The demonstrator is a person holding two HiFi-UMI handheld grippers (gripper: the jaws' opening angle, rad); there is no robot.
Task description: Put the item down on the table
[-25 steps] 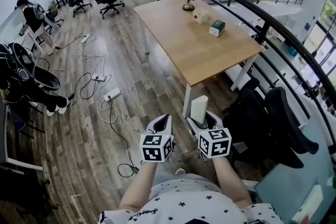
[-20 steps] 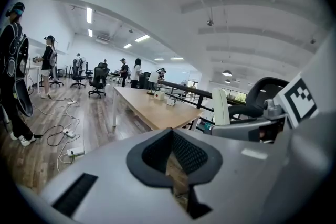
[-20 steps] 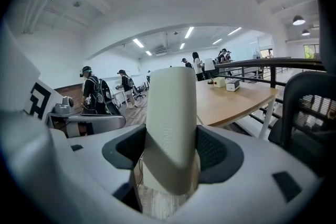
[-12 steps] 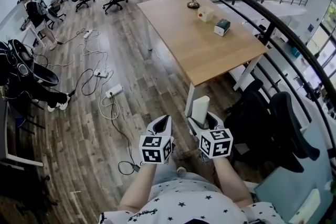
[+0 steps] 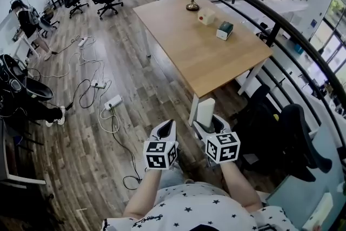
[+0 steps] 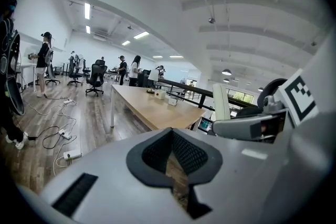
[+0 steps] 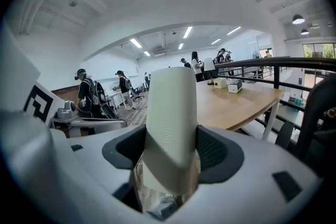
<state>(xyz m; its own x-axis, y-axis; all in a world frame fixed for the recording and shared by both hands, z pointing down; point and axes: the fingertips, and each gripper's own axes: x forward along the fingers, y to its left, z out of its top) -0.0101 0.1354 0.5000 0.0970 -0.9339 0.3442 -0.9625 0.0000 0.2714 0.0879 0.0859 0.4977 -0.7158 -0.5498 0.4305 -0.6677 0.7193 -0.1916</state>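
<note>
While right gripper [image 5: 210, 125] clamps item [image 5: 205, 111] — off table [image 5: 189, 46] | left gripper [image 5: 167, 127] closed

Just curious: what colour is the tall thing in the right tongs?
The tall rounded block is off-white; clearest in right gripper view.

The item [image 7: 170, 118] looks like smooth, matt, off-white plastic. The right gripper [image 7: 172, 150] has a pale grey plastic shell with a faint sheen, and its pads [image 7: 218, 152] are dark and rough with a mesh texture. The table [image 5: 184, 30] top is light, smooth wood. The floor [image 5: 70, 170] is darker wood plank, slightly glossy. The railing [image 5: 270, 35] is dark metal.
</note>
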